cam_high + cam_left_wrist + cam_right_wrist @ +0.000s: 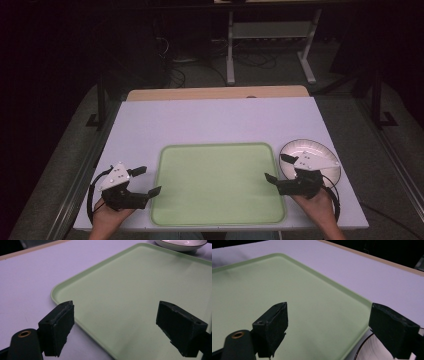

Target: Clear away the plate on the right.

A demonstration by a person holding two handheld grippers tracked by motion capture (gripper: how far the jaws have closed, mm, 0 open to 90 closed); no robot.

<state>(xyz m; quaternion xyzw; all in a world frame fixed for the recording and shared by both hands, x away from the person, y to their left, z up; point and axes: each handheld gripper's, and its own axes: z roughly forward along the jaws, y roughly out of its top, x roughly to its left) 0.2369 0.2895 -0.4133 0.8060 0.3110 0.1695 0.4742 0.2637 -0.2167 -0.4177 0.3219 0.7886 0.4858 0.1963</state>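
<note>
Dark floor and a metal frame lie beyond a pale lilac counter [220,120] with a wooden strip along its far edge. Nearest the work is a white plate [320,150] with a thin dark rim, resting on the counter near its right edge, just beside the right side of a green tray [215,180] that sits at the middle of the near edge. The right tongs [276,168] hover over the seam between plate and tray, jaws spread wide with nothing between them; in the right gripper view the tray's rim [352,296] runs between the jaws and the plate's dark edge [364,345] shows just below. The left tongs [148,180] wait at the tray's left side, near the counter's near left corner, likewise spread and empty, with one jaw over the counter and the other over the tray [140,290]. Nothing is gripped yet, so this looks like the start: most likely the plate is to go onto the tray. Next, the right tongs would need to drop to the plate's rim, bracket it, and close firmly before lifting.
</note>
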